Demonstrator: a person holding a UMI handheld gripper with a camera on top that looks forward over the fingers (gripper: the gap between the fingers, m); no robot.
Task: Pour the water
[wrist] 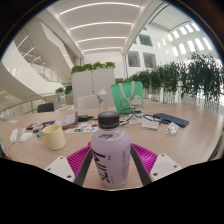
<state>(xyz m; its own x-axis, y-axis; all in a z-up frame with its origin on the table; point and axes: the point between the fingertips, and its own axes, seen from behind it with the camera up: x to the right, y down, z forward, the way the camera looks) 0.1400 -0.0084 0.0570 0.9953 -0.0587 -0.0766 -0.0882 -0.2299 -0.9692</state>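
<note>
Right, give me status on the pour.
Gripper shut on bottle, cap on. Cream cup ahead, beside the bottle. Nothing in the way.

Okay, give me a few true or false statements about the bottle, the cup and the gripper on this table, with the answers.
1. The clear plastic bottle with a black cap stands upright between the gripper fingers. True.
2. The bottle's cap is off. False: the black cap is on.
3. A pale yellow cup stands on the light wooden table beside the bottle. True.
4. The green bag lies between the fingers. False: it stands far beyond them.
</note>
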